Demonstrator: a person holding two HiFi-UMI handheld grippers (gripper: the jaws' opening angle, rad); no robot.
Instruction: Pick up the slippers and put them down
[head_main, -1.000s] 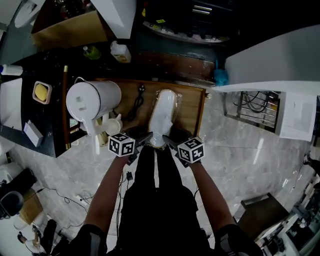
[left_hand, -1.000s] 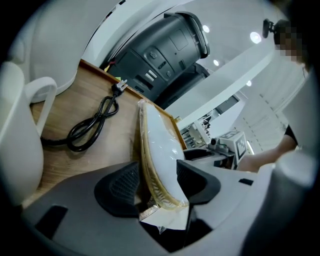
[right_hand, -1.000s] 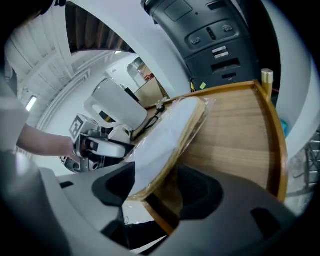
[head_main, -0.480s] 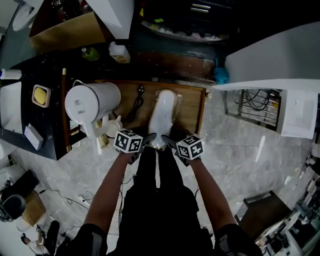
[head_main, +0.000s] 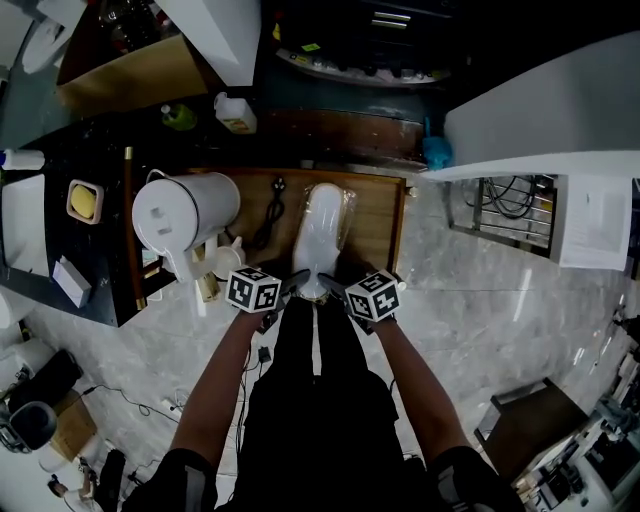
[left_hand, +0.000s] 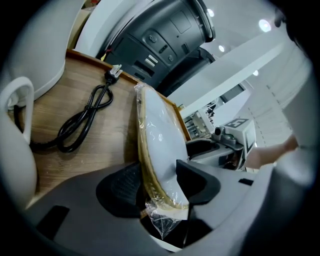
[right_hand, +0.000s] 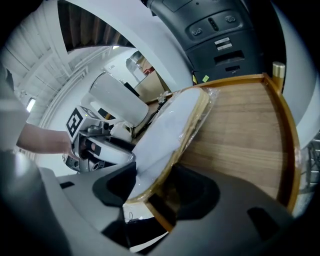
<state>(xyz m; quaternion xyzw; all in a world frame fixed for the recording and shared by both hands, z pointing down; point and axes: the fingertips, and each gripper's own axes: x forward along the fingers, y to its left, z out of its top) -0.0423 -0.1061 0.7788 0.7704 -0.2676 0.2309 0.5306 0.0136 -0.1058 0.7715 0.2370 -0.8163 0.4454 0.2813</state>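
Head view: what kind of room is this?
Probably an indoor workroom or lab: a shiny grey tiled floor, tangled cables in a rack, and a wooden tray holding a white kettle and wrapped slippers.

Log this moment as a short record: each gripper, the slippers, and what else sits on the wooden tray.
left gripper: jaws closed on the near end of the wrapped slippers
right gripper: jaws closed on the same near end, from the other side
slippers: white with tan soles, in clear plastic, turned on edge, lying lengthwise over the wooden tray
contact with tray: cannot tell
power cord: black, coiled on the tray, left of the slippers and apart from them
white appliance: at the tray's left end
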